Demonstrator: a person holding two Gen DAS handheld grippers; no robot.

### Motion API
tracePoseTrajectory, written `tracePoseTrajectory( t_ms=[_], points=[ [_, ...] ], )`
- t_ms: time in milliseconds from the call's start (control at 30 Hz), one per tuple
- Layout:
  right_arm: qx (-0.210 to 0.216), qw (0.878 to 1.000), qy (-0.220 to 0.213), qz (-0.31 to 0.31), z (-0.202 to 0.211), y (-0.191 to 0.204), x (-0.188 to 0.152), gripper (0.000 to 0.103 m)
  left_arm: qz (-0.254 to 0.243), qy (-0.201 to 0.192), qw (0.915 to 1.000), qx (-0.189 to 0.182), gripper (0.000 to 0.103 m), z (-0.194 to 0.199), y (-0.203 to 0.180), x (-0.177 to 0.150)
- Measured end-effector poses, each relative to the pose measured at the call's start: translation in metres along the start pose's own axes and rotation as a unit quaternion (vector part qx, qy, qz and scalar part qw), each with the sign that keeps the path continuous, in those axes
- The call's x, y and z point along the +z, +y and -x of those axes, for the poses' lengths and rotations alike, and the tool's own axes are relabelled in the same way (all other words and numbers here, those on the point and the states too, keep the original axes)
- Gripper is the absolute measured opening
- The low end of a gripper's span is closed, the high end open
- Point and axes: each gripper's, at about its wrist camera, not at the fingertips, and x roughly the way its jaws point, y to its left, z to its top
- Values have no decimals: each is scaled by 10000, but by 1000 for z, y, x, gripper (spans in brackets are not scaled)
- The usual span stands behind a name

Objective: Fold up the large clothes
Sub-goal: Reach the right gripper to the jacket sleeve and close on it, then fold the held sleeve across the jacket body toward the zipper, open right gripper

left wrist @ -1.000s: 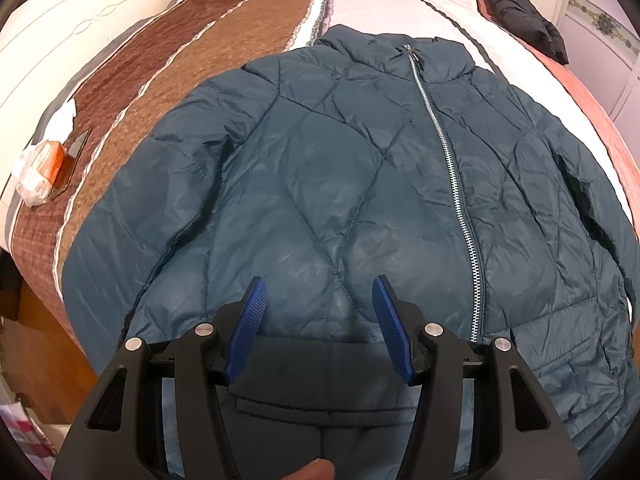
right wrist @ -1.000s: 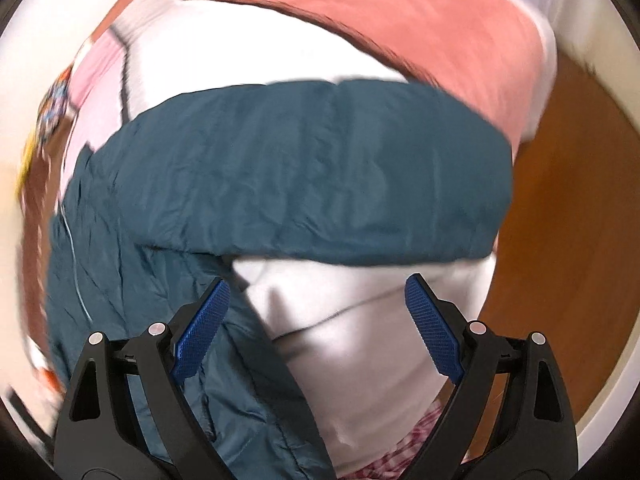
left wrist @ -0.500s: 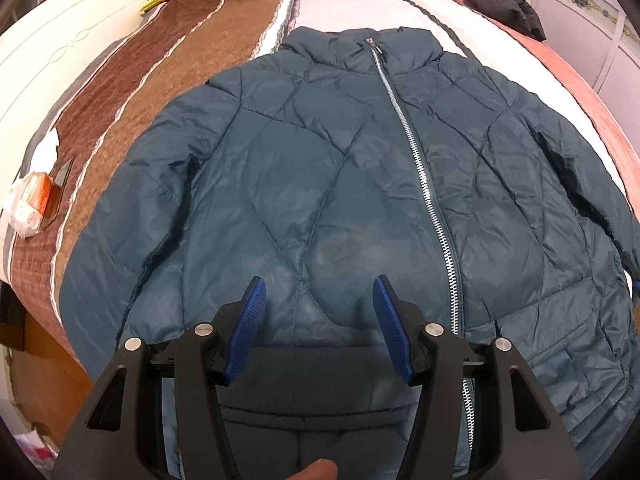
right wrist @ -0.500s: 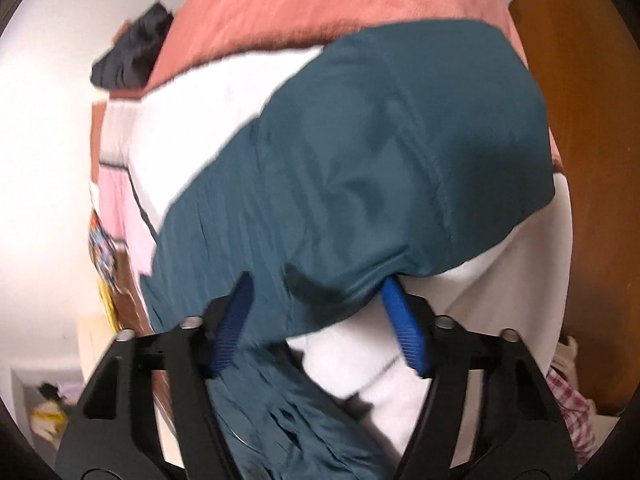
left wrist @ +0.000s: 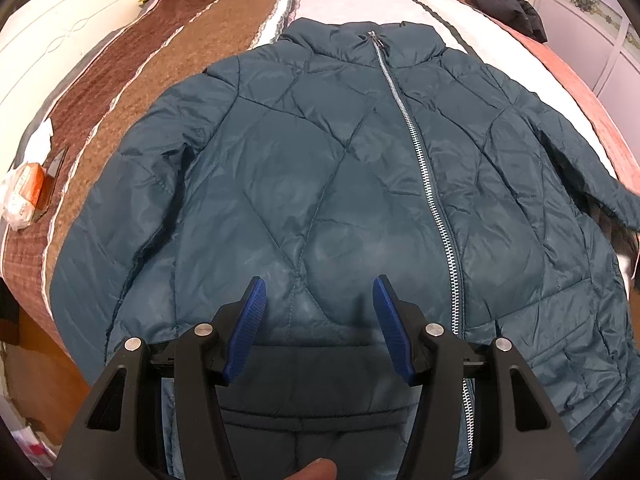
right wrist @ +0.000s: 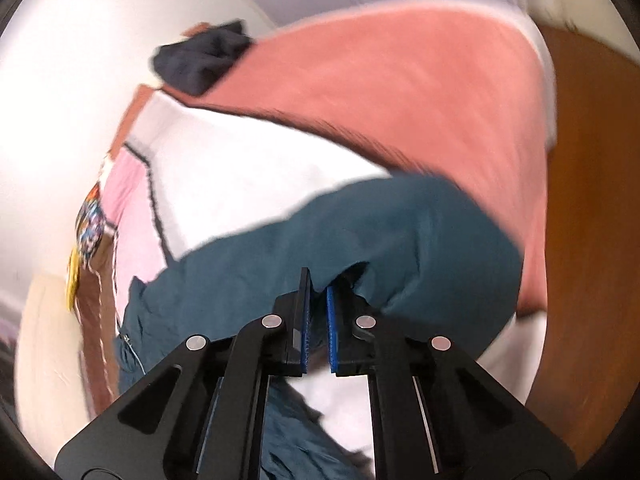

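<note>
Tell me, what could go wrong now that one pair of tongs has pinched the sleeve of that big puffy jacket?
The right tongs have just closed on the sleeve near its edge, and the fabric looks slick, so it might slip free as it is lifted. The left tongs hover open above the jacket, holding nothing down, so the whole coat could drag across the bedspread instead of folding.

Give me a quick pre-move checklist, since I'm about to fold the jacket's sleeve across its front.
1. Right gripper shut on the sleeve: ok; jaws just closed on the fabric.
2. Left gripper free: ok, open above the jacket.
3. Zipper closed: ok.
4. Jacket flat on the bed: ok.
5. Cuff fully pinched: cannot tell.
</note>
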Motion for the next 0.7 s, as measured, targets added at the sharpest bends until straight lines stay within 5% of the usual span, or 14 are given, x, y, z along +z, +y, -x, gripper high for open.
tracePoseTrajectory(
  t_ms=[167, 467, 700],
  points=[
    [177, 9934, -417, 1056, 11, 75, 11, 8, 108, -62, 9999, -50, 56, 2, 5, 0],
    [1062, 9660, -321, 2333, 1, 207, -15, 8, 435, -135, 9989, -68, 56, 5, 26, -2],
    [1993, 9095, 18, 3649, -9, 323, -86, 8, 702, -264, 9972, -43, 56, 10, 48, -2]
  ],
)
